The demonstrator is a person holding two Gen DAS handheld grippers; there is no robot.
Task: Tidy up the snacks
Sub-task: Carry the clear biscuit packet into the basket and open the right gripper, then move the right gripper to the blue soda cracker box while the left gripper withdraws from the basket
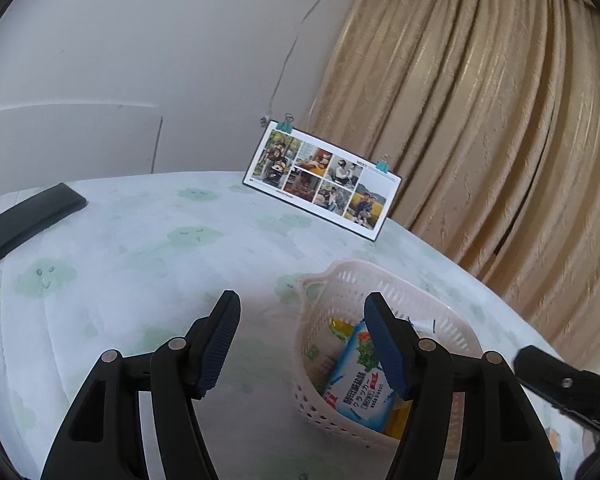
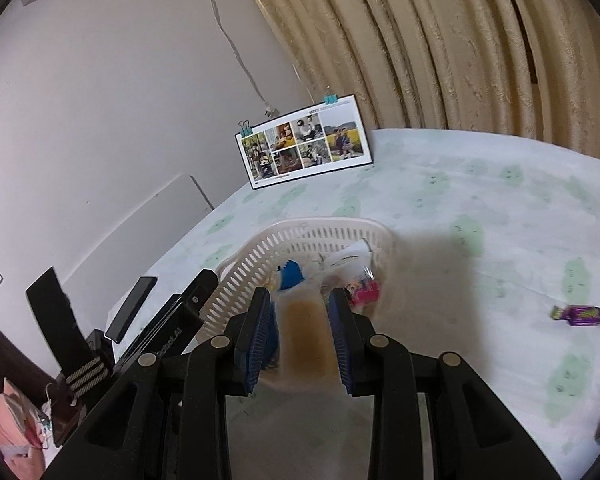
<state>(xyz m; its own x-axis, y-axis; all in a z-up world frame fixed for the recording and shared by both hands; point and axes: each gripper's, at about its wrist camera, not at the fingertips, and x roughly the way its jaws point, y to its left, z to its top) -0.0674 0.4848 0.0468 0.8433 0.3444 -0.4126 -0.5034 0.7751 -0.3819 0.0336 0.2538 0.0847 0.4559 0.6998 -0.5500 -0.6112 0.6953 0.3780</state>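
At lower centre, the white perforated plastic basket [image 1: 384, 280] holds a blue-and-white biscuit packet [image 1: 360, 388]. The left gripper [image 1: 300, 340] gapes empty; the right gripper [image 2: 302, 336] pinches a blurred brown snack packet [image 2: 304, 340] beside the basket.

A photo calendar [image 1: 322, 180] with teal binder clips [image 1: 287, 125] on its top edge stands at the far end of the surface [image 1: 140, 248], before a beige curtain [image 1: 480, 120]. A flat black case [image 1: 28, 220], perhaps a phone, lies far left. A white cable [image 2: 236, 48] hangs down the wall [image 1: 140, 40].
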